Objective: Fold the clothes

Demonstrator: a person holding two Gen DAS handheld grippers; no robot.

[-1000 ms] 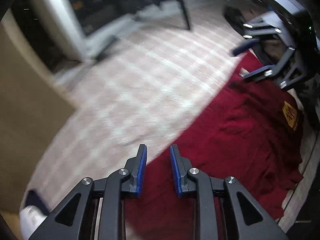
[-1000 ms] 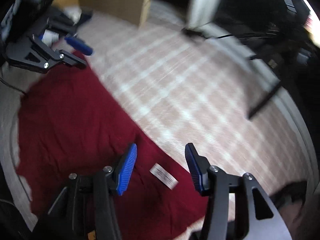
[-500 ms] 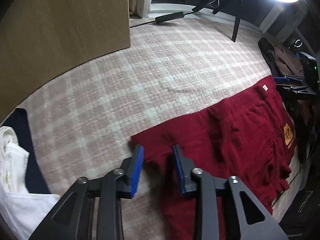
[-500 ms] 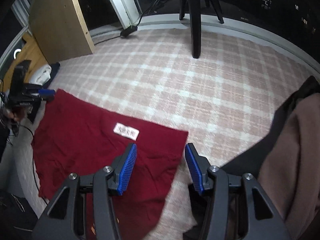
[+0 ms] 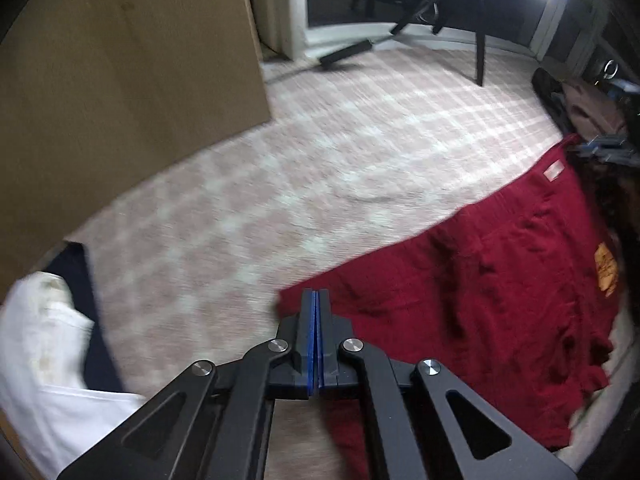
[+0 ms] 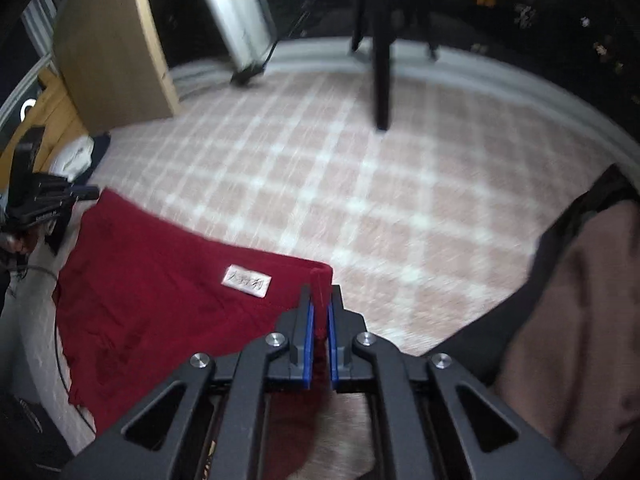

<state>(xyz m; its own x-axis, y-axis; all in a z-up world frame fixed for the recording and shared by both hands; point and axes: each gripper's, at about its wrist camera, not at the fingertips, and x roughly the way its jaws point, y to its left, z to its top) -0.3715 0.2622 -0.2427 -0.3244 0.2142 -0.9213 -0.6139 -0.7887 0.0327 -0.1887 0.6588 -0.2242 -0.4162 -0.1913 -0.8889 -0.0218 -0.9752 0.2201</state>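
Observation:
A pair of dark red shorts point(image 5: 480, 288) lies spread on the checked carpet, with a white label point(image 6: 246, 281) at the waistband and a yellow patch point(image 5: 606, 270) near one leg. My left gripper point(image 5: 316, 300) is shut at the shorts' near left waistband corner; whether cloth sits between the pads is hidden. My right gripper point(image 6: 319, 300) is shut on the other waistband corner point(image 6: 320, 276), red cloth showing between the blue pads. Each gripper also shows far off in the other's view, the right gripper in the left wrist view point(image 5: 608, 150) and the left gripper in the right wrist view point(image 6: 44, 200).
White and navy clothes point(image 5: 44, 344) lie at the left by a wooden panel point(image 5: 120, 60). A brown and black garment pile point(image 6: 572, 308) lies at the right. A dark chair leg point(image 6: 380, 64) and a black cable stand at the back on the carpet point(image 6: 360, 184).
Both grippers have closed: the left at the shorts' left waistband corner, the right on the right corner. Half a second ago both were open over those corners.

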